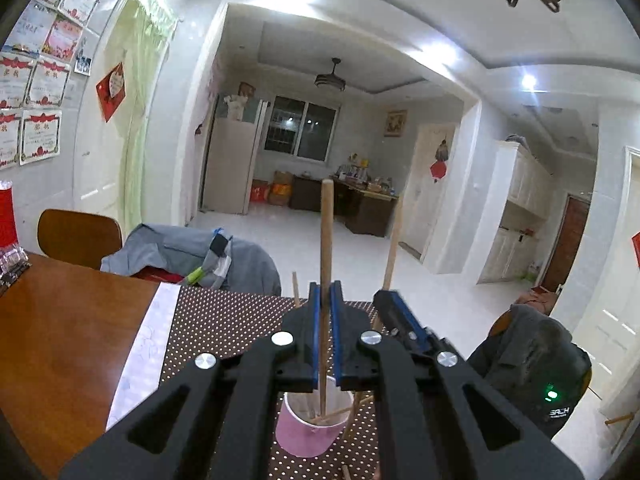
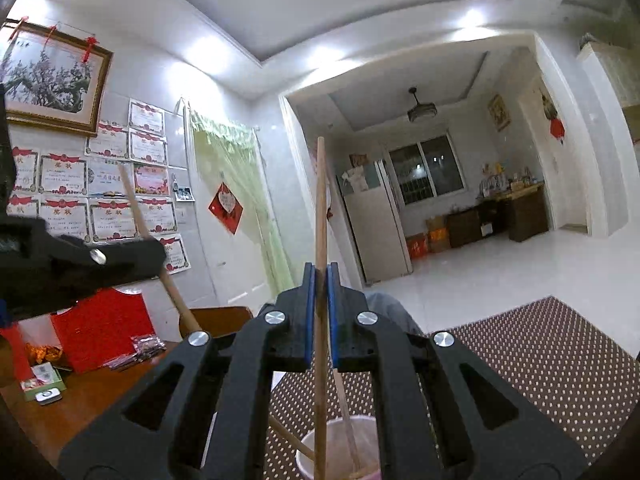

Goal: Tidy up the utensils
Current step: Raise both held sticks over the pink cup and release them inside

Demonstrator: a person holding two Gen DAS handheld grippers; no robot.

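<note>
I hold one wooden stick in each hand, and both sticks stand almost straight up over the pink cup. The cup sits on the dotted mat on the worktop, right under my fingers.

My left gripper has its fingers close together, pinched on the left stick. The stick's long way runs up and down. Its low end is already inside the cup, and it looks to be at or near the bottom. Its top pokes high above my fingers.

My right gripper is just beside the left one, to its right. Its fingers are also close together, pinched on the right stick. This stick stands straight up too. Its low end goes down at the cup's mouth, but I cannot tell if it touches the bottom.

More thin sticks lean inside the cup already.

I think both sticks are almost put away. The cup is straight below both hands, so the next move only needs to go down and then let go. The cup looks light and the sticks are tall. If I let go while a stick is tilted, it could tip the cup over.
</note>
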